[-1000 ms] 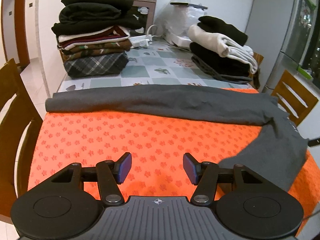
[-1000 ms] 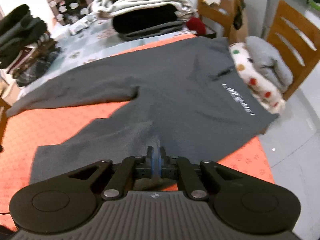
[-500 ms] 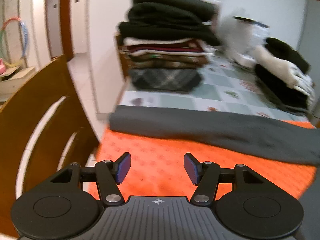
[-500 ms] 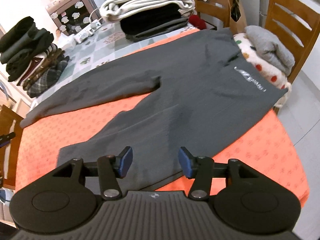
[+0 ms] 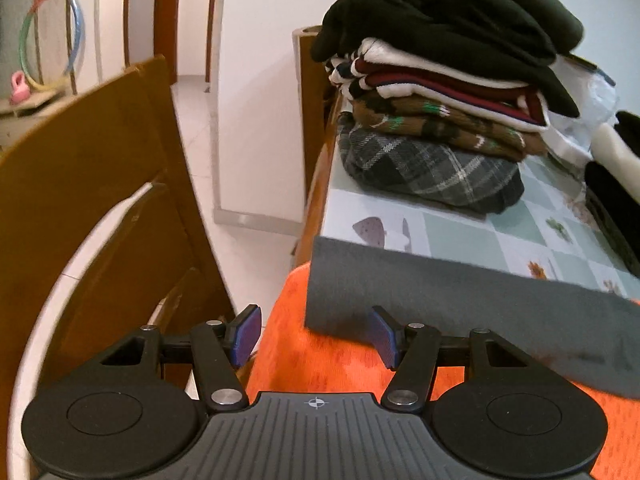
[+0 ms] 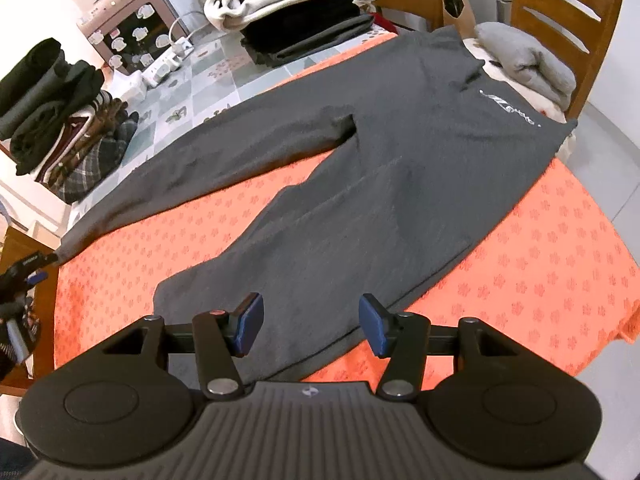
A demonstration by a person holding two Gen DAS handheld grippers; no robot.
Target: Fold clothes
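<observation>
Dark grey trousers [image 6: 360, 184] lie flat on the orange floral mat [image 6: 552, 248] that covers the near part of the desk [image 6: 224, 76], waistband with white lettering [image 6: 512, 110] at the far right edge, the two legs splayed apart toward the left. Far leg runs long to the left desk corner; near leg lies shorter, hem toward the right wrist camera. Right hand-held gripper [image 6: 311, 326] is above the near leg hem, jaws spread, blue pads [image 6: 250, 322] clear of the fabric, nothing pinched. Left hand-held gripper [image 5: 314, 336] sits at the left desk corner, jaws spread, nothing pinched; the squared hem of the far leg [image 5: 440, 300] lies just ahead of it, the right pad [image 5: 382, 340] over the hem's near edge, contact unclear, the left pad out past the mat edge over the floor. From the right wrist view the left hand-held gripper shows at the left frame edge near the far leg's end. Behind the hem on the checked desk cloth stands a stack of folded clothes [image 5: 440, 112], plaid at bottom, striped knits mid, black items on top. Second stack, white over black [image 6: 296, 8], at the far side. Wooden chair [image 5: 92, 184] left of the desk, another chair [image 6: 560, 20] to the right with a grey bundle [image 6: 524, 60] on it. Small appliance [image 6: 128, 28] and power strip at the back.
</observation>
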